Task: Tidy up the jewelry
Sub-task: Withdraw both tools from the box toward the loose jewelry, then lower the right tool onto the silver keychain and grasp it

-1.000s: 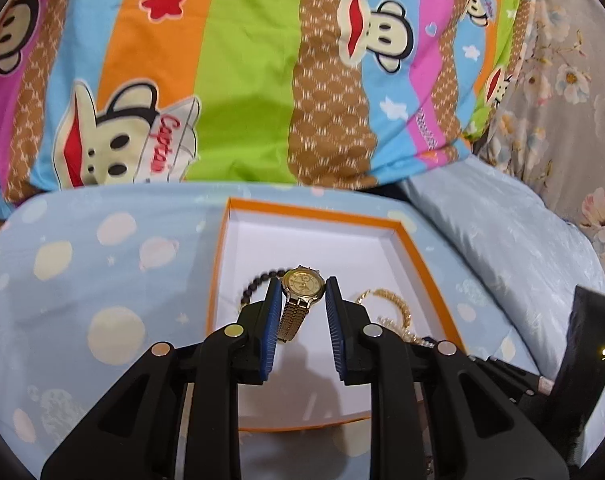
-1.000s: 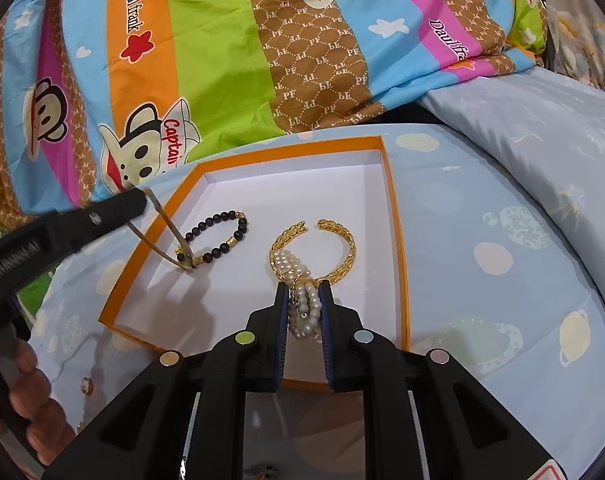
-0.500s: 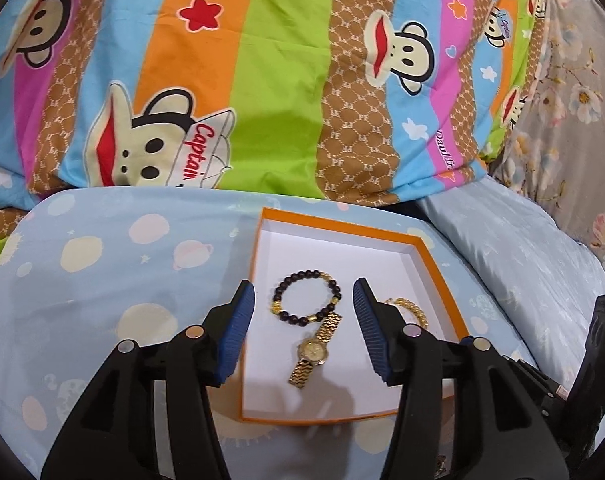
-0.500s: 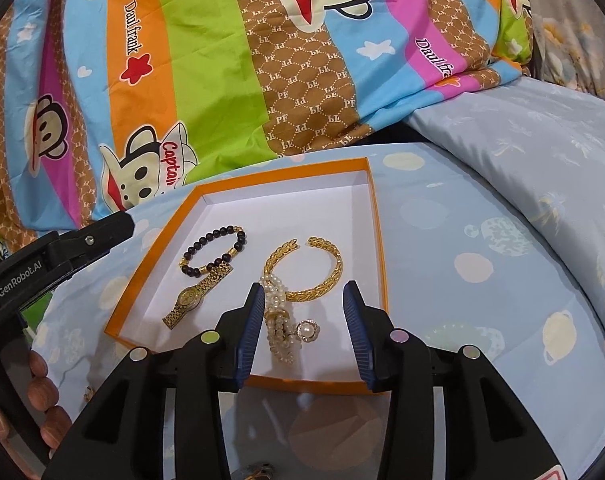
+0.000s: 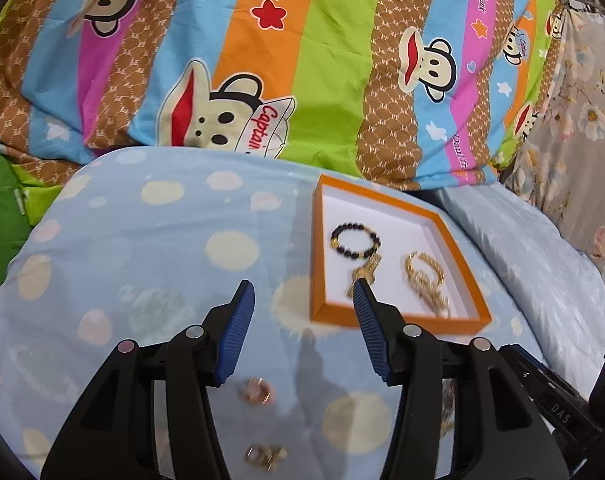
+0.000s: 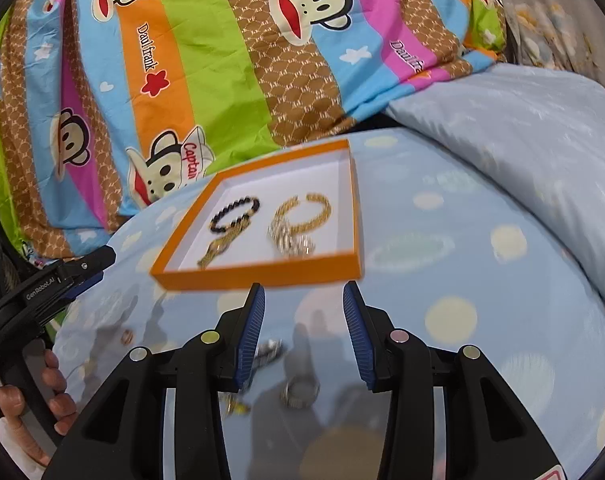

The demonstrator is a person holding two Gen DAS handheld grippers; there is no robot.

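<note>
An orange-rimmed white tray (image 6: 262,276) (image 5: 398,320) lies on the blue spotted bedding. In it lie a black bead bracelet (image 6: 235,213) (image 5: 355,240), a gold watch (image 6: 218,250) (image 5: 364,276), a gold bangle (image 6: 306,212) (image 5: 422,268) and a pearl bracelet (image 6: 290,240). My left gripper (image 5: 302,320) is open and empty, pulled back near the tray's front left corner. My right gripper (image 6: 303,320) is open and empty just in front of the tray. Loose rings (image 5: 258,392) (image 6: 300,394) lie on the bedding between the fingers.
More small gold pieces (image 5: 264,456) (image 6: 234,406) lie near the cameras. A striped cartoon-monkey quilt (image 5: 302,80) rises behind the tray. A pale blue pillow (image 6: 522,128) lies at the right. The left gripper's body and the hand holding it (image 6: 42,296) show at the left.
Both grippers opened, releasing the watch and the pearl bracelet into the tray, then drew back and away from it. Loose rings on the bedding came into view.
</note>
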